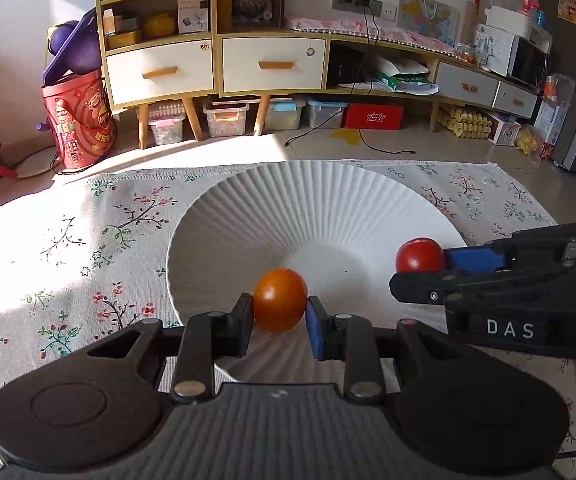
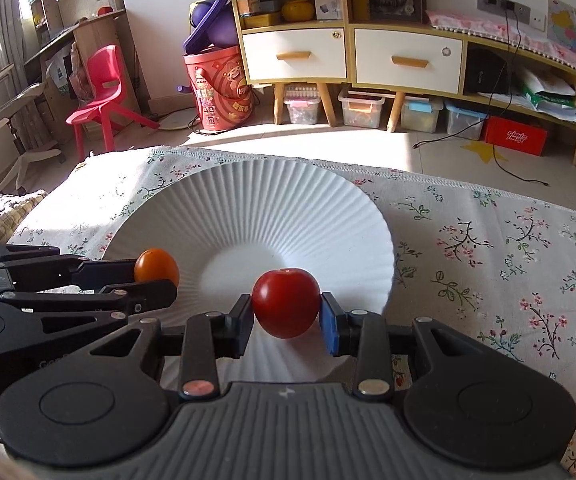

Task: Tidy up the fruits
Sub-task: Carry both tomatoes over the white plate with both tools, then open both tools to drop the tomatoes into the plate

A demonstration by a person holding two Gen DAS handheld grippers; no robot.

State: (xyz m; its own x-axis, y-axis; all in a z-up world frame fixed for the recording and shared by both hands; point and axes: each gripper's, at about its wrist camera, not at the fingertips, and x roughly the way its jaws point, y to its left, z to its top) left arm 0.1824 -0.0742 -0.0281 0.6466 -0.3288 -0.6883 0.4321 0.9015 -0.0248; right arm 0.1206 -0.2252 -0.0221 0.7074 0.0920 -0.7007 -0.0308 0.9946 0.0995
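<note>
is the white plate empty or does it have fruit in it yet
Empty. The white plate shows only bare ribbed surface; the orange tomato and red tomato are each clamped in a tool above it.

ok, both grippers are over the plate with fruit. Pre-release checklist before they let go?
1. Left gripper shut on the orange tomato: ok.
2. Right gripper shut on the red tomato: ok.
3. Both tomatoes over the white ribbed plate, inside its rim: ok.
4. Plate's flat centre free of other fruit: ok.
5. The two grippers apart, not touching each other: ok.
6. Tomatoes low enough to release without rolling: cannot tell.
</note>
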